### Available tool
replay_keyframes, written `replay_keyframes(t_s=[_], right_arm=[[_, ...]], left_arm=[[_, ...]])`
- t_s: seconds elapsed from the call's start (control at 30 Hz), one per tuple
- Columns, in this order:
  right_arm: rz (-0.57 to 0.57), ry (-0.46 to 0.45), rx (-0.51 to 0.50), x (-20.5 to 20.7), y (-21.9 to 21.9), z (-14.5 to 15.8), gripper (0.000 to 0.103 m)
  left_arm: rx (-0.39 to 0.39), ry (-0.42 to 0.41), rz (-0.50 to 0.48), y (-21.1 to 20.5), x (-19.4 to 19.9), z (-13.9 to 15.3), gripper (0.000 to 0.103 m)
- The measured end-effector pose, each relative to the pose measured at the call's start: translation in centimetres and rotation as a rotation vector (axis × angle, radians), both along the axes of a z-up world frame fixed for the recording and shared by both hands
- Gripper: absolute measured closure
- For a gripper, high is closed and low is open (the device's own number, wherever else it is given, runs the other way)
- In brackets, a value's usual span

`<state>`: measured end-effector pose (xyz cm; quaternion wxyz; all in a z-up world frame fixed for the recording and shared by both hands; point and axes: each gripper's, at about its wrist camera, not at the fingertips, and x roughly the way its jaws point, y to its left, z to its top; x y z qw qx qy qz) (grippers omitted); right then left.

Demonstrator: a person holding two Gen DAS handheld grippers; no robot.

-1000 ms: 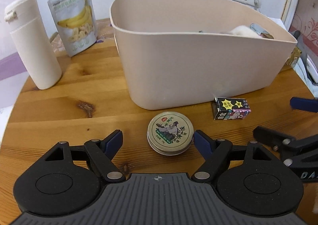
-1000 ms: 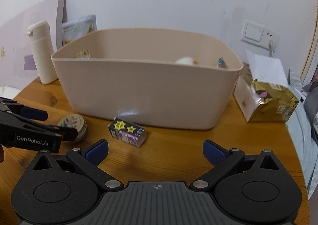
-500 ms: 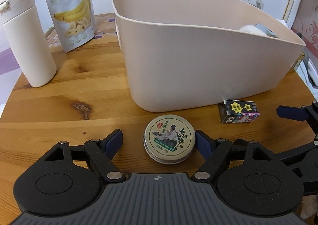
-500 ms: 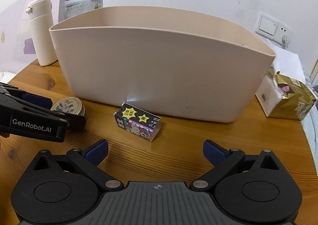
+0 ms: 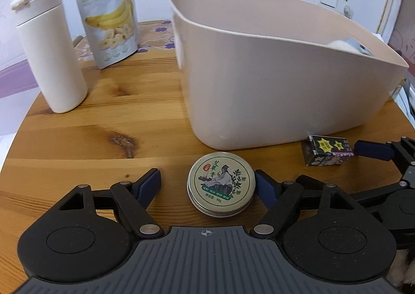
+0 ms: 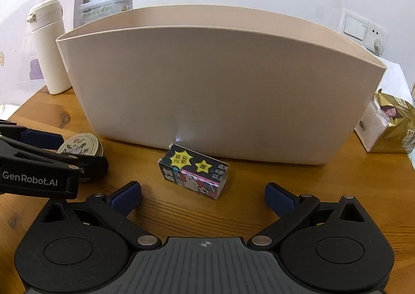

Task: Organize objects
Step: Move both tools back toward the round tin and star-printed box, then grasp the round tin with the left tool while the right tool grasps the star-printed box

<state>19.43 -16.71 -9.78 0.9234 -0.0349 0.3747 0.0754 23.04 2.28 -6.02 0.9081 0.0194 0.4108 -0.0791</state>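
Wooden table [image 5: 109, 122], front of bin [image 5: 259, 91]: left gripper [image 5: 207, 186] open around tin [image 5: 221, 187]; right gripper [image 6: 203, 196] open before box [image 6: 194, 174]. Close, lift.

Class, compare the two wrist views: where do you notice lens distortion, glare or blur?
Left wrist view: the fisheye bows the bin rim and table edge; the tin is sharp. Right wrist view: dark corners, a bright glare patch low on the bin wall, and the small box slightly soft.
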Motion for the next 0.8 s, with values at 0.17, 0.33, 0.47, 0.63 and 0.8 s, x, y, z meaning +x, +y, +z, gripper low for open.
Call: replay_keyframes(t_s=[0.17,0.33,0.47,0.63,0.8], right_arm=[[-0.002,-0.021,-0.003,-0.1,0.4,-0.2,0.0],[-0.014,-0.028,-0.003,-0.2,0.2,-0.2,0.001],[-0.016,-0.034,0.006,-0.3,0.2,-0.1,0.008],[-0.03,-0.049,0.009,-0.6,0.1,0.4,0.03],[-0.03,-0.033,0.011,-1.0,-0.2,1.1,0.051]], left_arm=[[-0.005,-0.003,0.019,0.7,0.1,0.0,0.024],[-0.01,-0.005,0.033,1.0,0.1,0.2,0.031],[-0.015,-0.005,0.036,1.1,0.1,0.3,0.041],[-0.01,-0.005,0.031,0.9,-0.1,0.4,0.047],[-0.008,0.011,0.015,0.5,-0.7,0.7,0.048]])
